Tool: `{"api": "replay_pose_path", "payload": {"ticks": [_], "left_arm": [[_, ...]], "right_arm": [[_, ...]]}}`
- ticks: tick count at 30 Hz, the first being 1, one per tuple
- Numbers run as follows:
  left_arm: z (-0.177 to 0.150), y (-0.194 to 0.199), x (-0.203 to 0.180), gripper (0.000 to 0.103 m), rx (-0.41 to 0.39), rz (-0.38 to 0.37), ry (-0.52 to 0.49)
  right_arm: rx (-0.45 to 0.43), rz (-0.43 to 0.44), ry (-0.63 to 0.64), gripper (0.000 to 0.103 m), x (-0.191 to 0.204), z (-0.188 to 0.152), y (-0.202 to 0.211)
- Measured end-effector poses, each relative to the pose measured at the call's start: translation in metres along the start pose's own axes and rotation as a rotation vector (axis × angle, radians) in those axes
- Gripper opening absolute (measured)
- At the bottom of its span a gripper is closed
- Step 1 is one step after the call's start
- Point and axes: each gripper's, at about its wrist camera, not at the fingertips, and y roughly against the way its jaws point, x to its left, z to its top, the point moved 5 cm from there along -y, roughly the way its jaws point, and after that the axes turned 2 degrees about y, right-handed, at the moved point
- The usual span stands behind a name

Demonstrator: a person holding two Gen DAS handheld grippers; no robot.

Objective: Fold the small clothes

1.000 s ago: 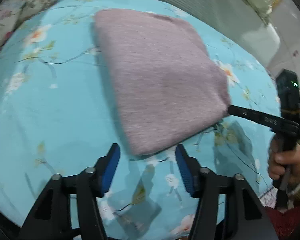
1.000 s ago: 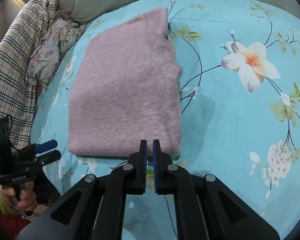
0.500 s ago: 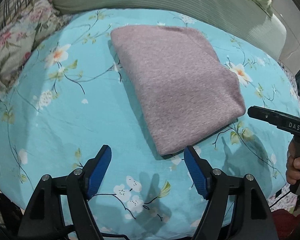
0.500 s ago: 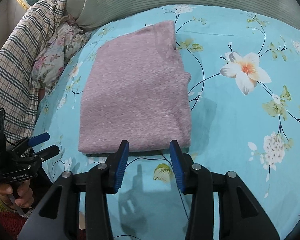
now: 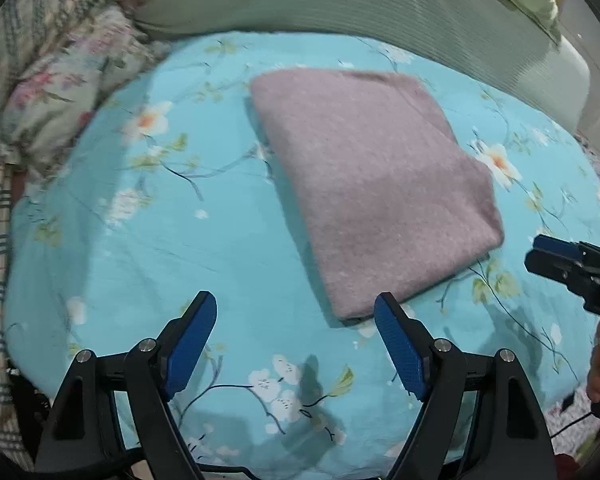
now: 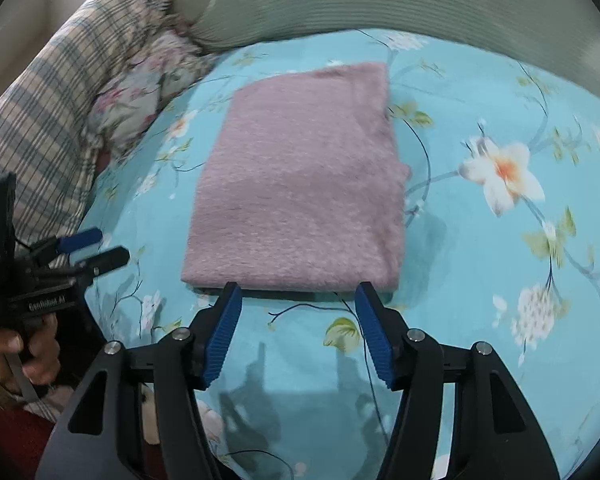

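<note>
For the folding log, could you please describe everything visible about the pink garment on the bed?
The pink garment is a fuzzy, knit-looking mauve piece, folded into a flat, layered rectangle. It lies on the blue floral bedsheet, with nothing else touching it. Both the left gripper and the right gripper are open, just short of its near edge.

Folded garment on the bed, ahead of both jaws

Garment (image 5: 376, 184) lies flat on the bed (image 5: 140, 240); pillows (image 6: 140, 92) behind, left gripper (image 5: 296, 344) and right gripper (image 6: 298, 324) near its front edge.

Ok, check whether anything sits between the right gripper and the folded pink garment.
Nothing visible does. The right gripper is open, just short of the near edge of the folded pink garment, with only bare floral sheet between them. The left gripper, also open, holds nothing and is off to the side.
</note>
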Motion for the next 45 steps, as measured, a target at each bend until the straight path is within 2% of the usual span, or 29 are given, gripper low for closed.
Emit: {"api": "replay_pose_path", "payload": {"ticks": [3,6,12,21,27,30,38,39,43,45], "left_arm": [[0.001,0.011,0.001,0.082,-0.018,0.06,0.033],[-0.001,0.022,-0.001,0.082,-0.019,0.098,0.061],[-0.008,0.04,-0.013,0.083,-0.032,0.187,0.062],[-0.012,0.035,-0.018,0.085,-0.022,0.223,0.048],[0.005,0.016,-0.01,0.085,-0.009,0.229,0.05],[0.014,0.002,-0.006,0.085,0.008,0.203,0.056],[0.054,-0.027,0.005,0.086,0.009,0.18,0.058],[0.058,-0.031,0.006,0.086,0.011,0.18,0.06],[0.072,-0.044,0.009,0.086,0.021,0.14,0.083],[0.076,-0.051,0.007,0.086,0.028,0.13,0.079]], "right_arm": [[-0.011,0.015,0.034,0.065,0.004,0.002,0.009],[-0.034,0.042,0.076,0.075,0.009,0.001,0.019],[-0.019,0.066,0.102,0.075,0.003,-0.008,0.023],[0.016,0.065,0.071,0.076,-0.009,-0.009,0.004],[0.011,0.041,0.05,0.076,-0.026,0.022,-0.012],[-0.001,0.034,0.017,0.076,-0.036,0.04,-0.021],[-0.068,0.025,-0.082,0.075,-0.072,0.108,-0.056],[-0.069,0.021,-0.11,0.074,-0.079,0.117,-0.065],[-0.06,0.01,-0.232,0.059,-0.107,0.145,-0.099],[-0.051,0.021,-0.28,0.045,-0.117,0.155,-0.116]]}}
